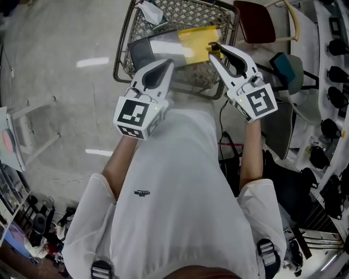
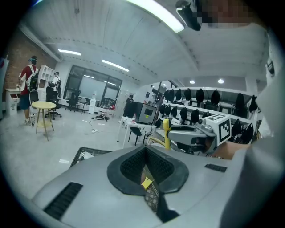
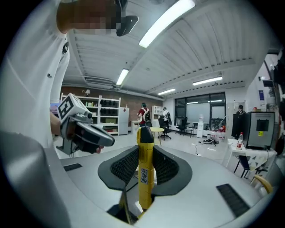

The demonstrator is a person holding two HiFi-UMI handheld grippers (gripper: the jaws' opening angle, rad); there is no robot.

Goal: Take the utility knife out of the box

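Toward eleven o'clock of the head view, holds the left gripper (image 1: 167, 65) up in front of the white shirt (image 1: 174, 180), jaws pressed together with nothing between them. Idle, to judge by that. Through the slit under its pads, glimpses wire mesh and a speck of yellow below.

At twelve o'clock, finds the wire box (image 1: 123, 49) down on the floor (image 1: 65, 109), with a yellow packet (image 1: 193, 41), a dark grey flat item (image 1: 143, 52) and a crumpled white scrap (image 1: 150, 11) lying inside.

At one o'clock, holds the right gripper (image 1: 216, 52) at much the same height, jaws clamped on the utility knife (image 3: 144, 173). Grips the yellow body about midway, black end poking out past the jaw tips, the rest running back toward the camera. Places the knife above the box's near right corner, apparently well clear of the rim rather than inside.

Reads as the lift-out step, all but done. Calls next for carrying the knife away from over the box, perhaps toward four or five o'clock, and setting it down somewhere free. Calls also for a firm clamp throughout, given the smooth, narrow body. Asks nothing of the left gripper beyond staying out of the path.
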